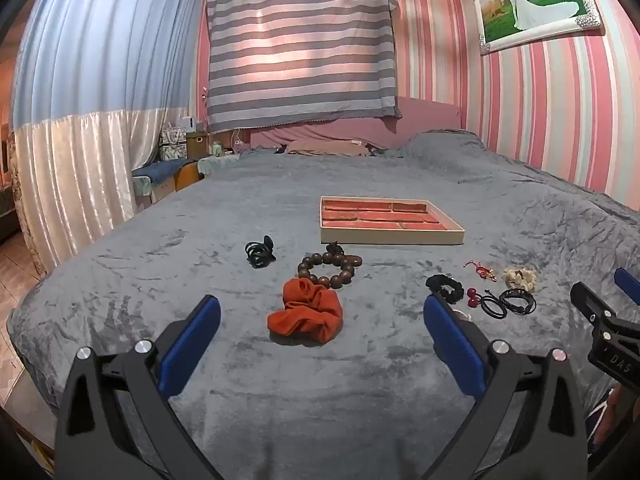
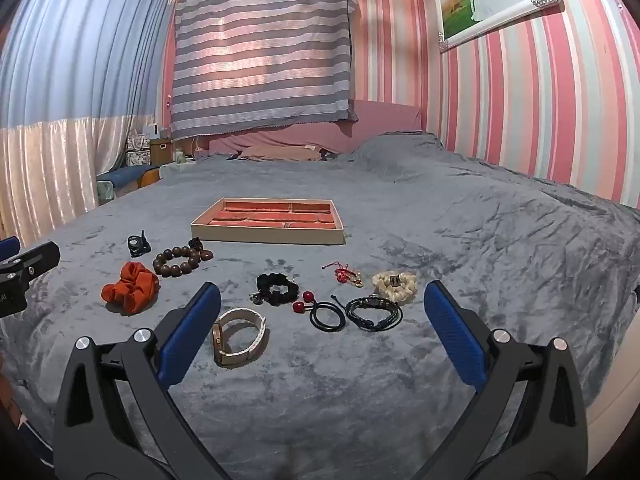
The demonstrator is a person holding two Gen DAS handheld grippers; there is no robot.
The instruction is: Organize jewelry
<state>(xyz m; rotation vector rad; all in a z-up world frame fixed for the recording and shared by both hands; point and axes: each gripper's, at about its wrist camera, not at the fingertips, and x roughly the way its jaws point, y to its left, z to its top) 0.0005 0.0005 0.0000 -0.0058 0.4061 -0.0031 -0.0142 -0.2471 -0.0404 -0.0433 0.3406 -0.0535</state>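
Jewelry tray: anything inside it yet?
No items visible in the jewelry tray: only red-lined compartments and dividers show. The near wall hides the floor of the front row in both views, so a flat piece there cannot be ruled out.

I'm getting an evenly lit, fairly dim room with a pink cast. The brightest patch is daylight glowing through the striped cloth [image 1: 300, 52] hung over the window on the far wall; the pale lower curtain [image 1: 80, 176] on the left shines faintly. Shadows on the bed [image 1: 320, 392] are soft and short. Both views stay sharp in the middle, bend strongly toward the edges, and go black in the corners.
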